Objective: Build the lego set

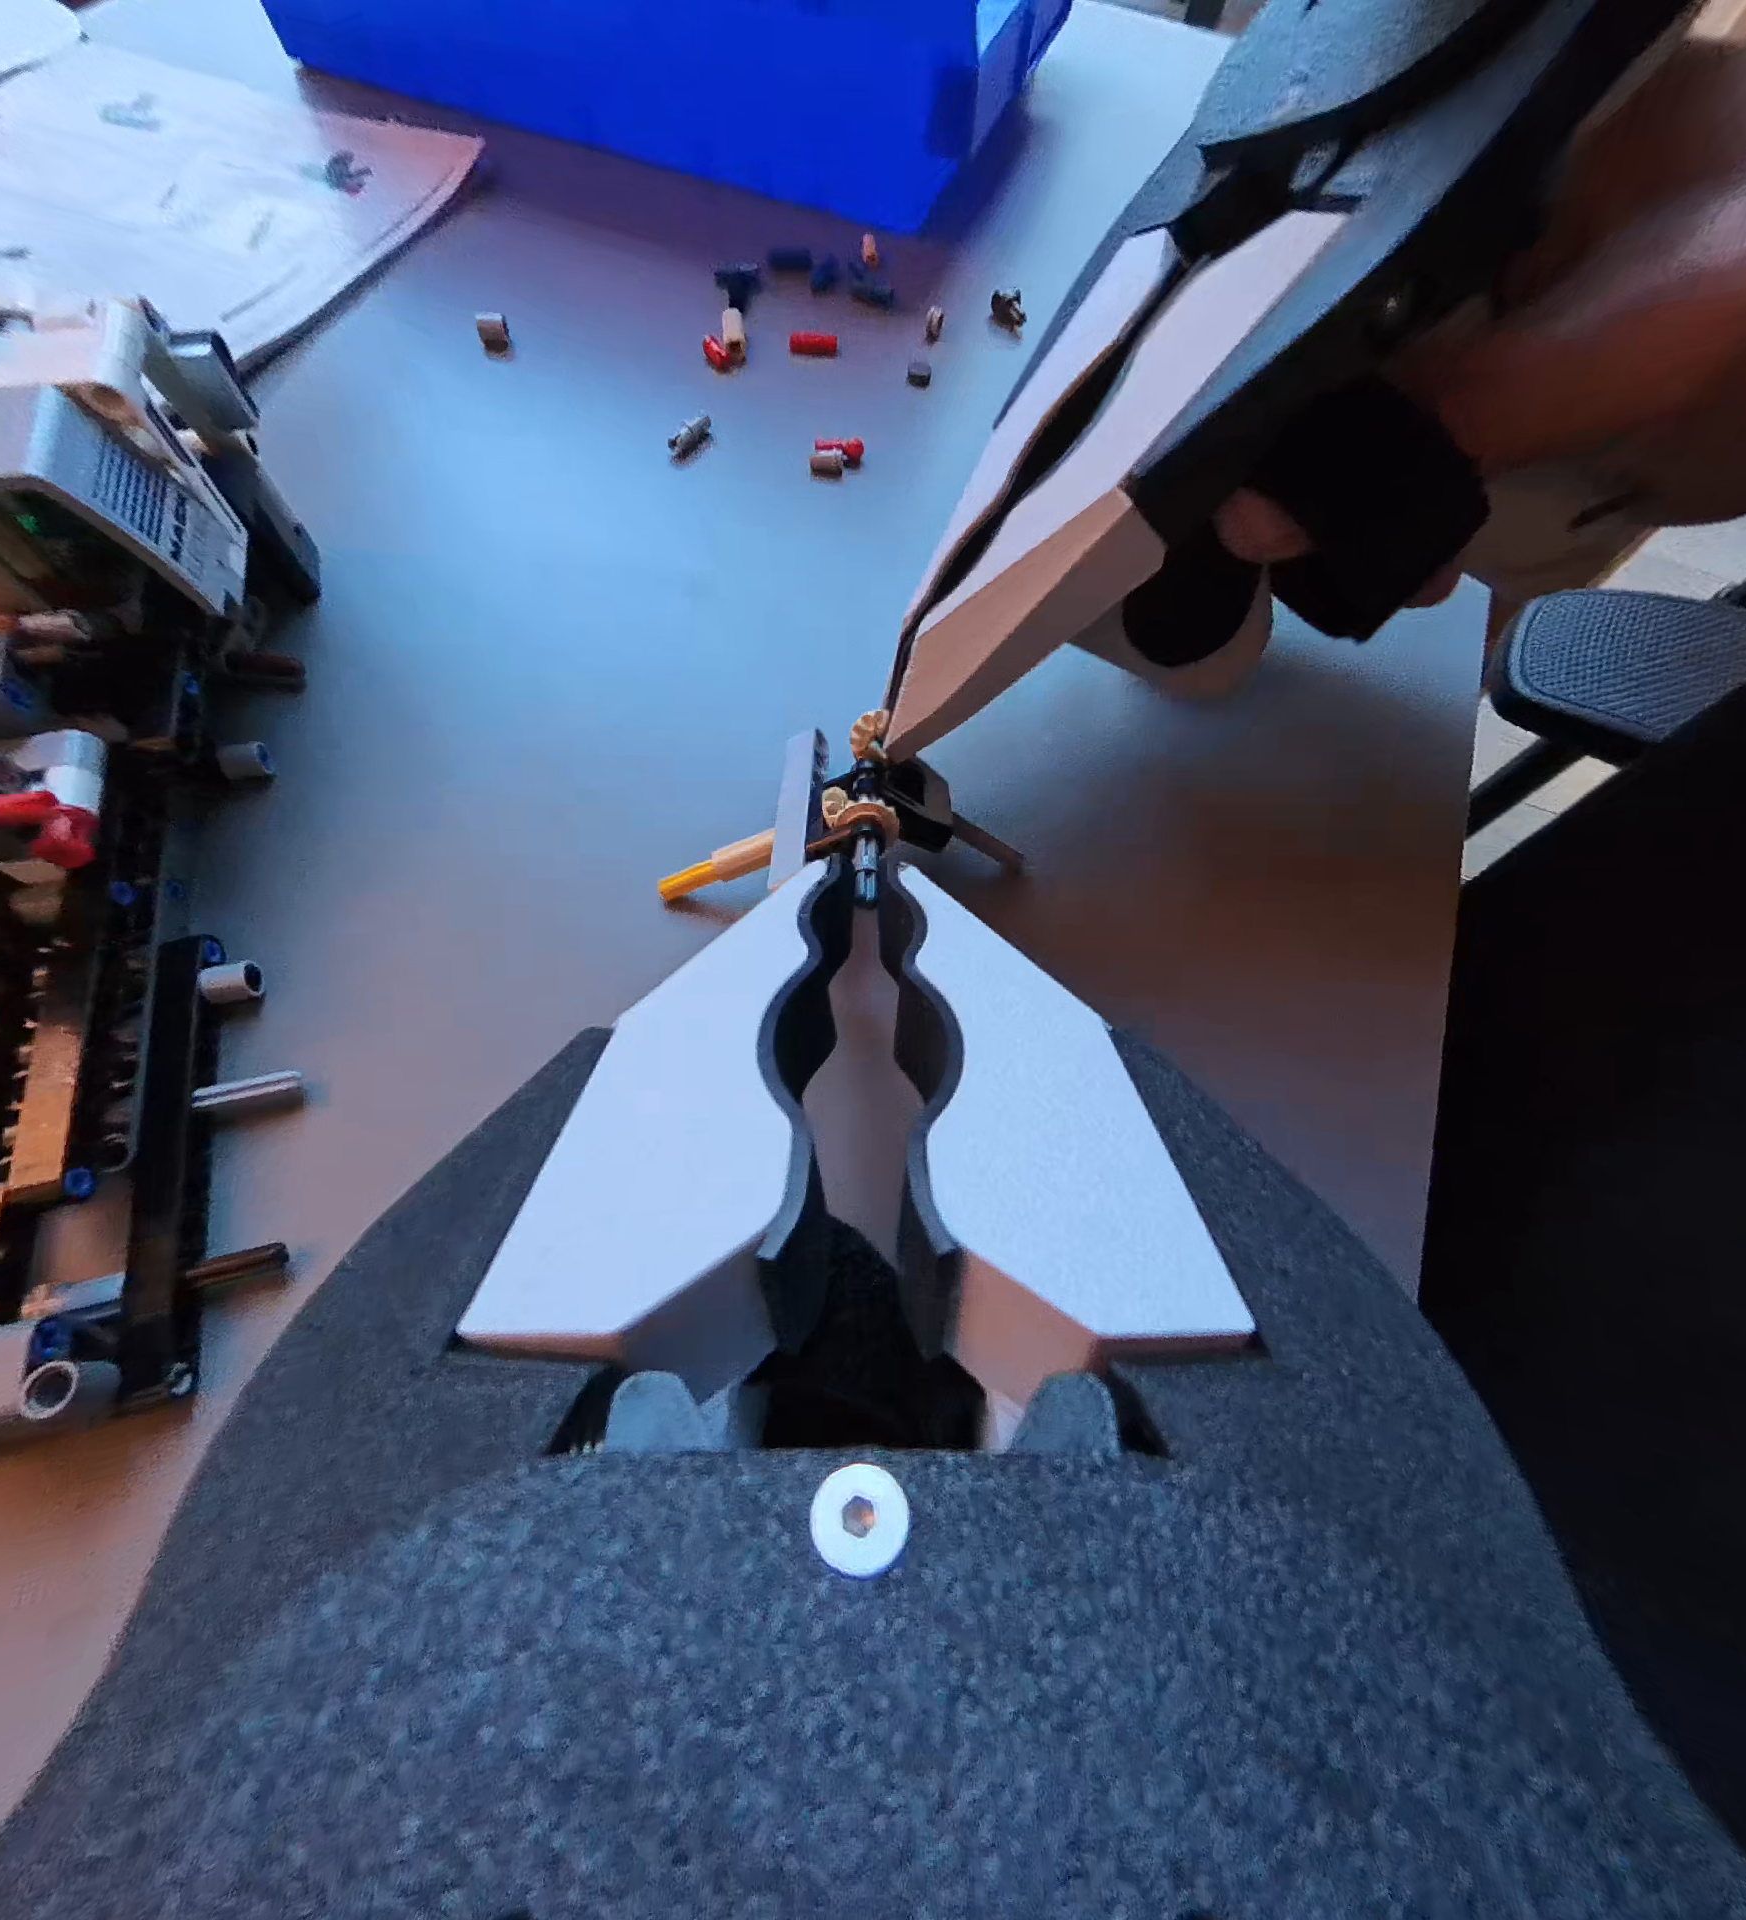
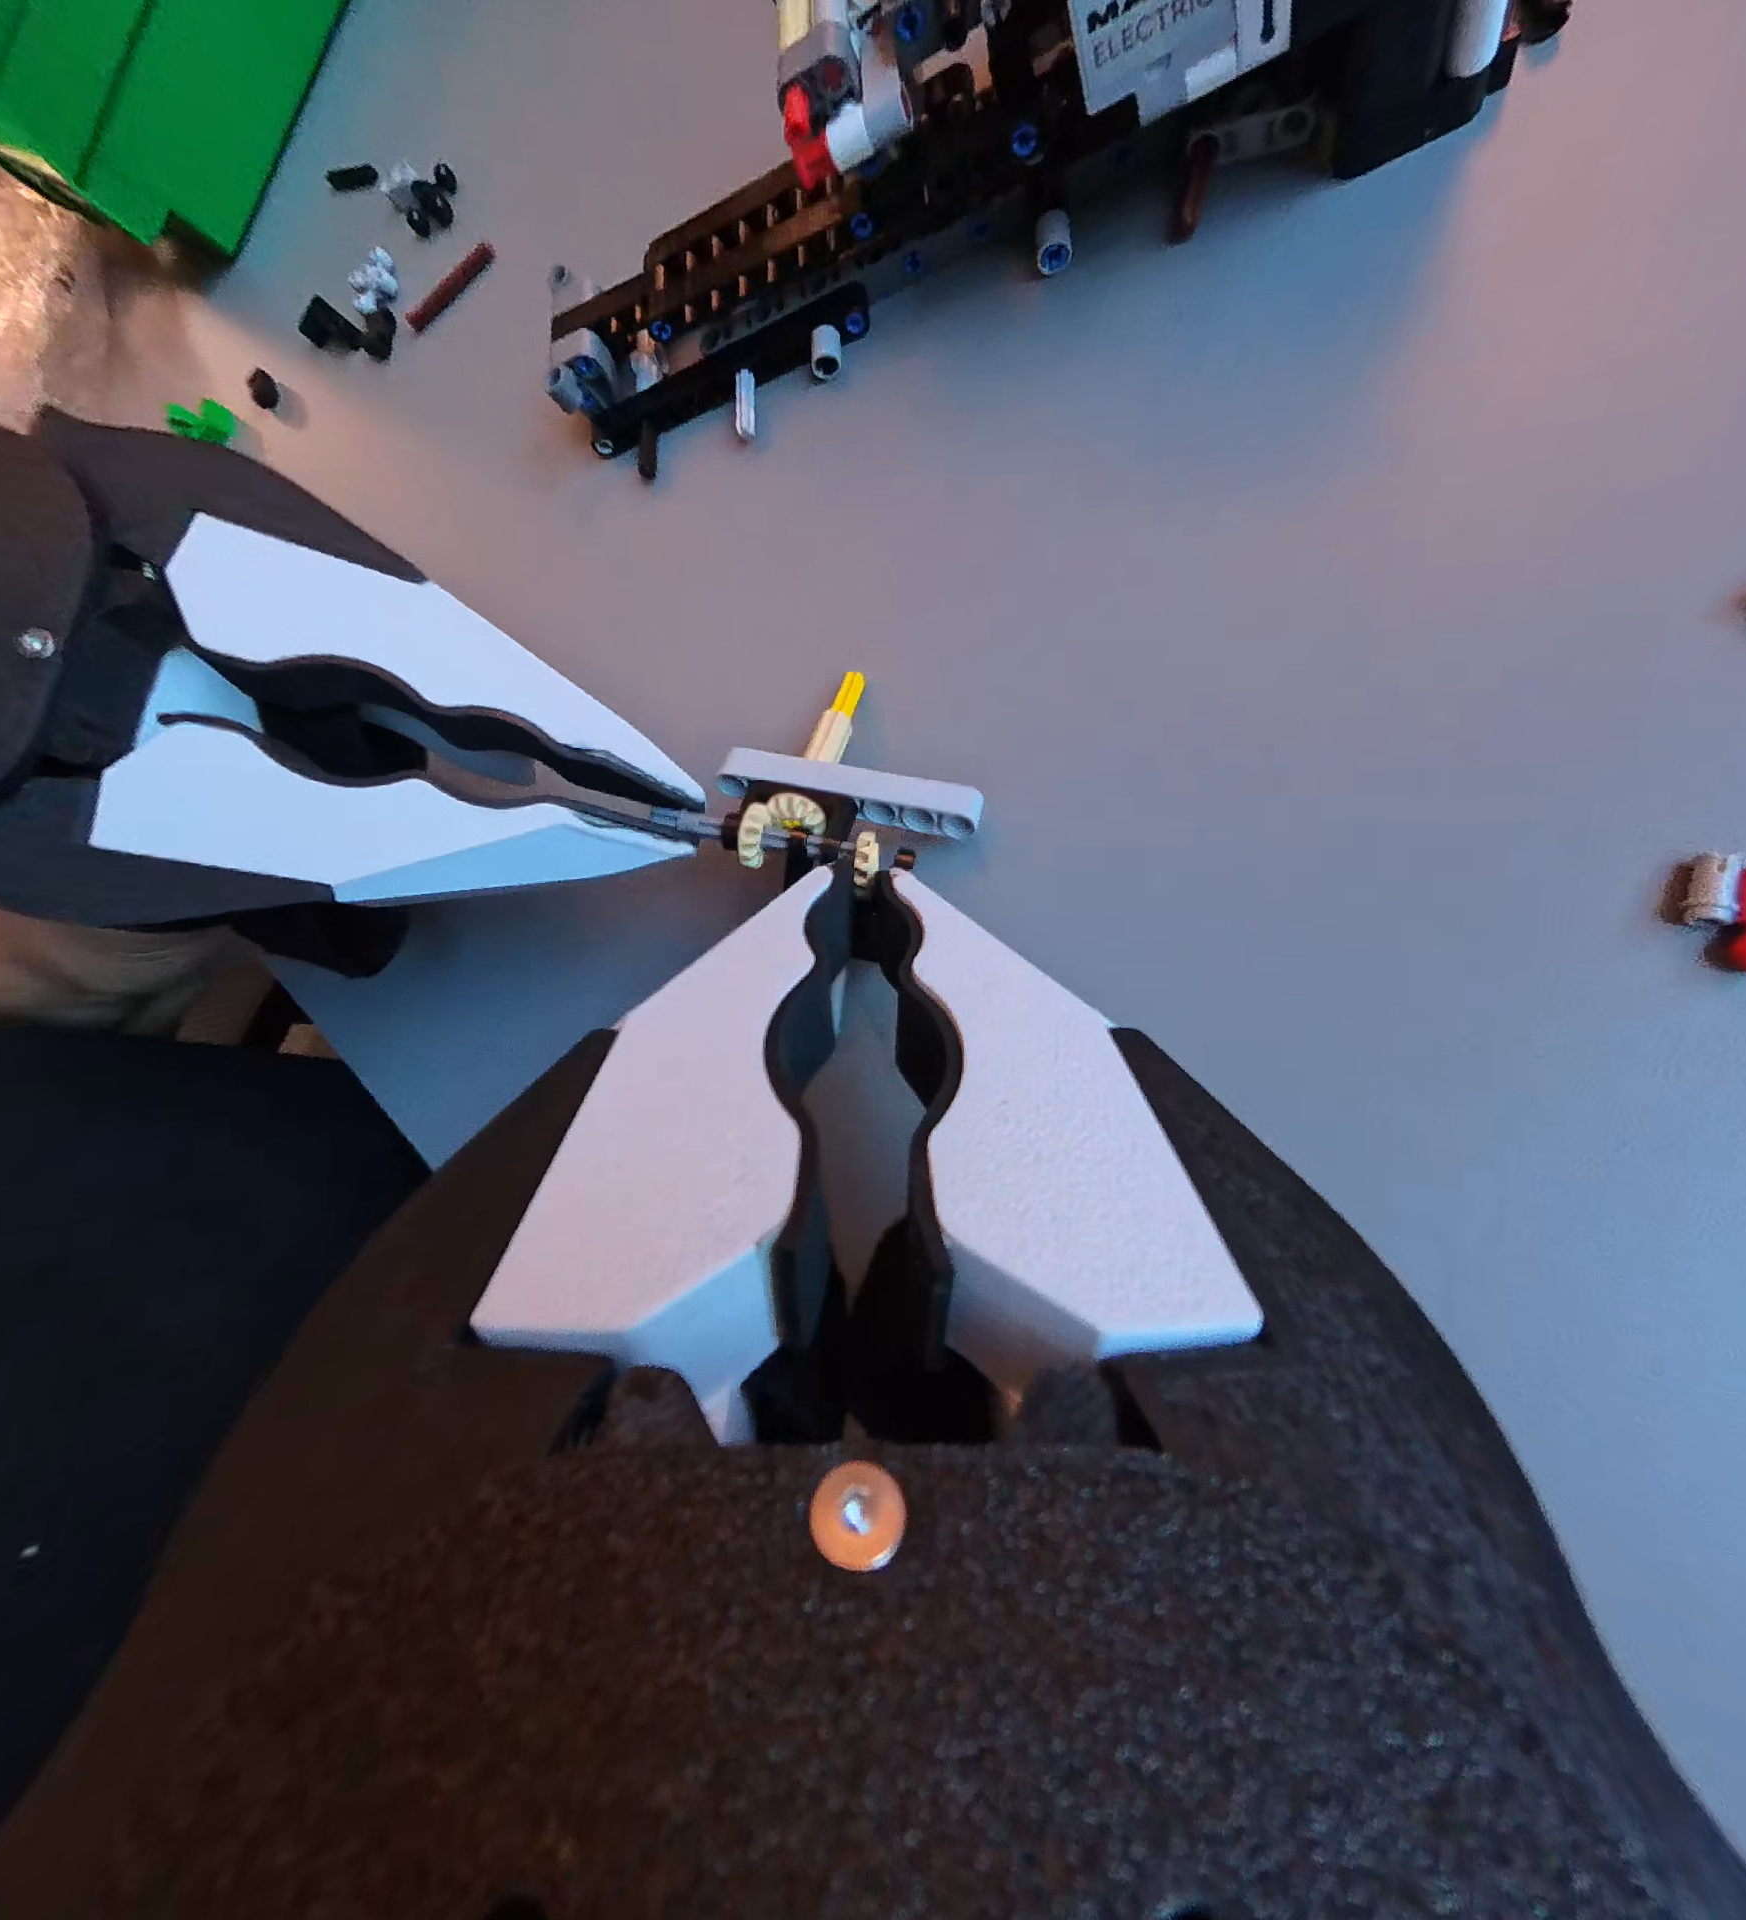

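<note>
A small assembly (image 1: 848,810) rests on the grey table (image 1: 536,623): a light grey beam, tan bevel gears on a dark axle, a black frame and a yellow axle sticking out. My left gripper (image 1: 864,883) is shut on the near end of the dark axle; it also shows in the right wrist view (image 2: 687,821). My right gripper (image 2: 858,883) is shut at the small tan gear (image 2: 867,857) on the axle's other end; in the left wrist view it (image 1: 884,732) comes in from the upper right. The large, partly built model (image 1: 69,831) lies to the left (image 2: 952,208).
A blue bin (image 1: 661,83) and an open instruction booklet (image 1: 173,177) lie at the back. Loose small pieces (image 1: 807,343) are scattered ahead. A green box (image 2: 121,104), dark loose parts (image 2: 381,260) and a red-and-grey piece (image 2: 1742,914) are on the table. A chair armrest (image 1: 1627,665) is at the right edge. My two grippers' fingertips are within a few centimetres of each other. Between my right fingertips and the red-and-grey piece (image 2: 1742,914) there is roughly 12 cm. The left camera catches it too, in the left wrist view (image 1: 836,451).
</note>
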{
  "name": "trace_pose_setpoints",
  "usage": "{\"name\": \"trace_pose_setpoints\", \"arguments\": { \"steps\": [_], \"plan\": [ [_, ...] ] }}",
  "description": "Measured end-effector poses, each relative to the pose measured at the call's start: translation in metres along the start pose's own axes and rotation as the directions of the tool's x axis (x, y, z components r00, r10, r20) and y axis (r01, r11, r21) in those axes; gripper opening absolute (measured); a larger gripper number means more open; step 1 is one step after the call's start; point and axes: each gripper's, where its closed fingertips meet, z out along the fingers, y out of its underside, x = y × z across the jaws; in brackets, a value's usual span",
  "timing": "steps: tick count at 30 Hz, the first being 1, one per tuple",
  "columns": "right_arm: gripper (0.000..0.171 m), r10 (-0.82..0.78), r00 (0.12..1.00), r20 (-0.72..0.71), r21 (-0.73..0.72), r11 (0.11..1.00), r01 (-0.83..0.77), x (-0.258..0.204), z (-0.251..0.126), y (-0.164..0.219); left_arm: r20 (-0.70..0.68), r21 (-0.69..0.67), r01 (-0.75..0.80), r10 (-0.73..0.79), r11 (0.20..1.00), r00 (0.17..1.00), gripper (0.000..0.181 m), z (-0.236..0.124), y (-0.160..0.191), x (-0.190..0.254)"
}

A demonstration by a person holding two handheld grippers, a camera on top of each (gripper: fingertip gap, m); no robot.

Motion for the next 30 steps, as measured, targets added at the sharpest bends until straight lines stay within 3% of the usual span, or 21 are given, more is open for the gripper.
{"name": "trace_pose_setpoints", "arguments": {
  "steps": [11, 16, 22, 30],
  "plan": [
    [0.003, 0.04, 0.995, 0.09, -0.027, 0.999, -0.038, -0.002, -0.0059, -0.0087, 0.022, 0.06, -0.086, 0.085, 0.994, 0.996, 0.002, -0.0023, -0.0107, -0.0027],
    [0.003, -0.032, 0.999, 0.042, -0.059, 0.998, 0.034, -0.0009, -0.0044, -0.0081, 0.03, 0.058, -0.116, 0.114, 0.992, 0.993, 0.002, -0.0024, -0.0104, -0.0023],
    [0.003, -0.228, 0.967, -0.11, -0.12, 0.969, 0.215, 0.0054, -0.0012, -0.0061, 0.038, 0.039, -0.139, 0.138, 0.989, 0.99, 0.002, 0.0011, -0.0088, -0.002],
    [0.002, -0.228, 0.969, -0.093, -0.119, 0.969, 0.216, 0.0046, -0.0014, -0.0044, 0.015, 0.052, -0.12, 0.12, 0.991, 0.993, 0.002, 0.0007, -0.0108, -0.002]
  ]
}}
